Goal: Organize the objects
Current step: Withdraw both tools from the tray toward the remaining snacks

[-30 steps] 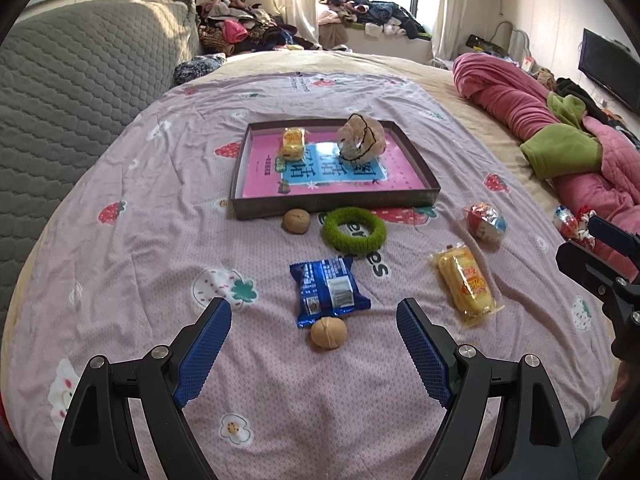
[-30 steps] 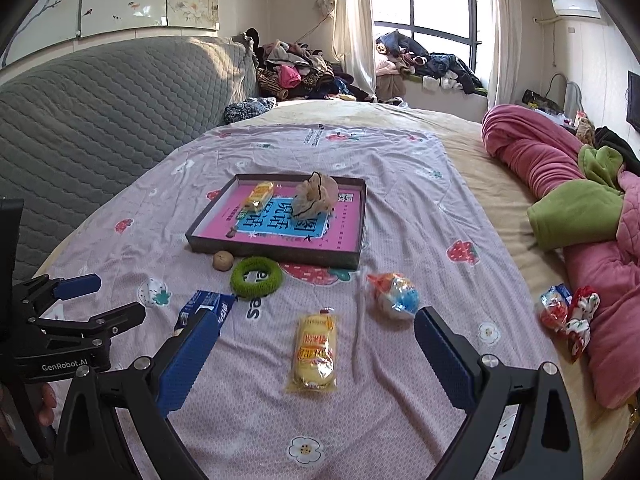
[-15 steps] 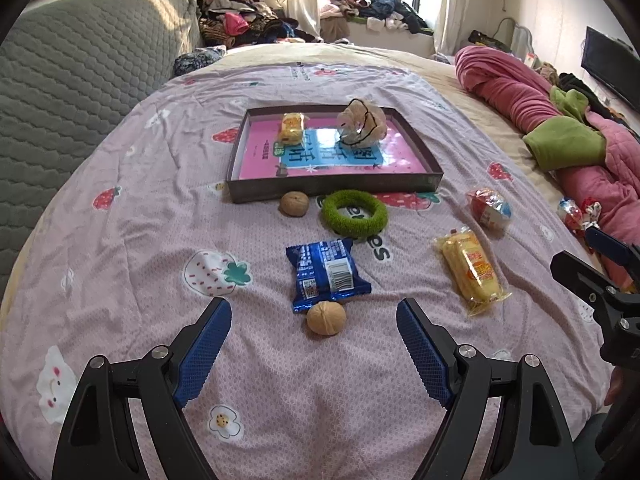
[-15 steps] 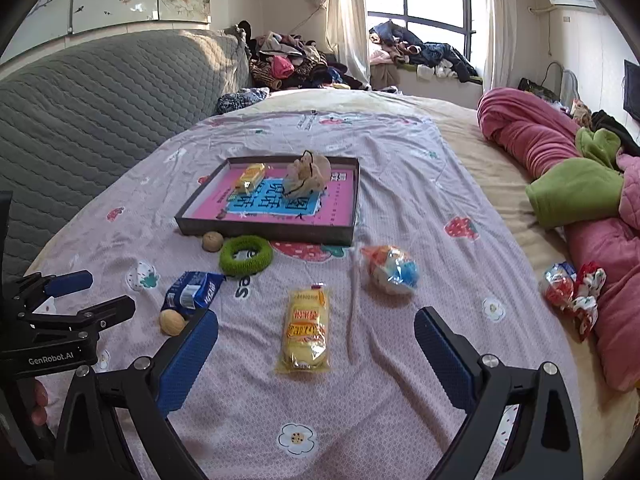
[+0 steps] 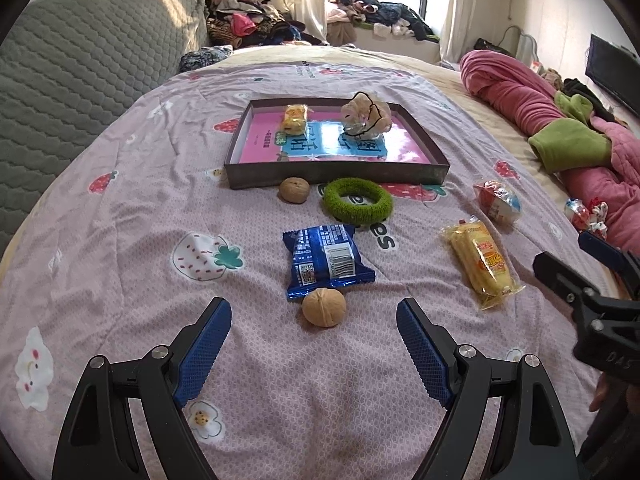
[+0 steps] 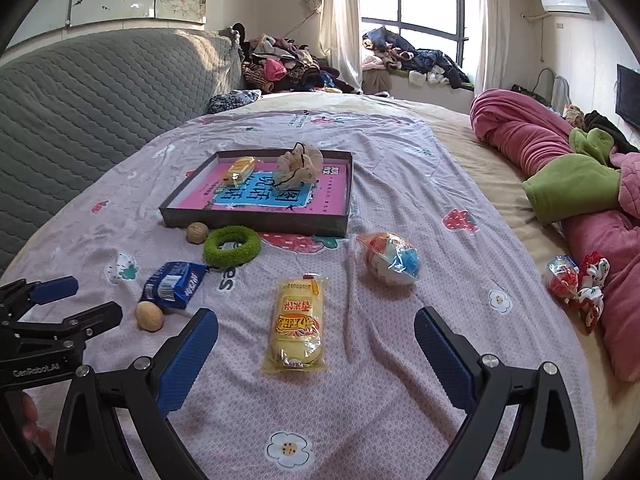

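Note:
A dark tray (image 5: 336, 172) (image 6: 256, 222) with a pink book inside holds a yellow snack (image 5: 296, 118) and a beige pouch (image 5: 366, 114). On the bedspread lie a walnut (image 5: 324, 306) (image 6: 149, 316), a blue snack packet (image 5: 326, 260) (image 6: 176, 284), a second walnut (image 5: 295, 189), a green ring (image 5: 357, 199) (image 6: 232, 243), a long yellow packet (image 5: 482, 262) (image 6: 298, 324) and a red-blue wrapped egg (image 5: 498, 201) (image 6: 390, 260). My left gripper (image 5: 314, 310) is open, the near walnut just ahead between its fingers. My right gripper (image 6: 316, 322) is open around the yellow packet, not touching it.
A rolled pink and green quilt (image 6: 576, 168) runs along the bed's right side, with small wrapped sweets (image 6: 576, 280) beside it. A grey quilted headboard (image 5: 80, 60) stands on the left. Clothes are piled near the window (image 6: 400, 52).
Both grippers have sunk toward the bedspread, so the packets and walnut look nearer and larger. Both stay open and nothing on the bed has moved.

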Demonstrator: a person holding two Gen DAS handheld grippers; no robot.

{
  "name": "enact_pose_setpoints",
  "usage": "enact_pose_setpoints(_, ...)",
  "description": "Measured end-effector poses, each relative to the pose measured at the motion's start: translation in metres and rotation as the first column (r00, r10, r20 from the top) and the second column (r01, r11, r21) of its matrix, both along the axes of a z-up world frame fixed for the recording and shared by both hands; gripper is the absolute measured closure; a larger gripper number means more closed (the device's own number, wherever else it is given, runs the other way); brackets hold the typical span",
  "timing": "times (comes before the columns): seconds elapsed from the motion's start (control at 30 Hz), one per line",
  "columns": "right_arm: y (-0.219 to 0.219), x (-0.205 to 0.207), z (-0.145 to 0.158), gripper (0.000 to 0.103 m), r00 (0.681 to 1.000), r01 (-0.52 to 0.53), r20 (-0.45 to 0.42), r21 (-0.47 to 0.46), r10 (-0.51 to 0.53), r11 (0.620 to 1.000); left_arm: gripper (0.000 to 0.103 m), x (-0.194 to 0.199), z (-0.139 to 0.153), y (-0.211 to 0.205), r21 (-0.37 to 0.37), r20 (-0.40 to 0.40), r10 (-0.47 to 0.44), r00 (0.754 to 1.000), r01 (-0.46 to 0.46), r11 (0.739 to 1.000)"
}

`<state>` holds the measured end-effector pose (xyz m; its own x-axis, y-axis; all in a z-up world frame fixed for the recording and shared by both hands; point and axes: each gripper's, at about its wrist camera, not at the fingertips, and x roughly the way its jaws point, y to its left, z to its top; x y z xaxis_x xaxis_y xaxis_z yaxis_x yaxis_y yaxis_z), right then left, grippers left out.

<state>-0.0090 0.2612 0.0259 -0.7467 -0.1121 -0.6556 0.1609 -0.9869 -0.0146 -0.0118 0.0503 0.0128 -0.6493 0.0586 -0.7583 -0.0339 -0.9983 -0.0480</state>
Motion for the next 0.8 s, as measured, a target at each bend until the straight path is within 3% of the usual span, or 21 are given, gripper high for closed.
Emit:
enact_pose_setpoints(0.37,-0.009,-0.018,-0.03,0.004,0.999,-0.012,0.035,0.057,0.01,0.998,0.017,-0.013,-0.026,0.004,-0.001,0.005,0.033,0.999,-0.033,0.999)
enact_pose_setpoints(0.8,-0.016,-0.034,-0.046,0.004,0.998,-0.031,0.062,0.05,0.028,0.998,0.017,-0.029,-0.046,0.002,-0.01,0.026,0.065,0.998,-0.064,0.998)
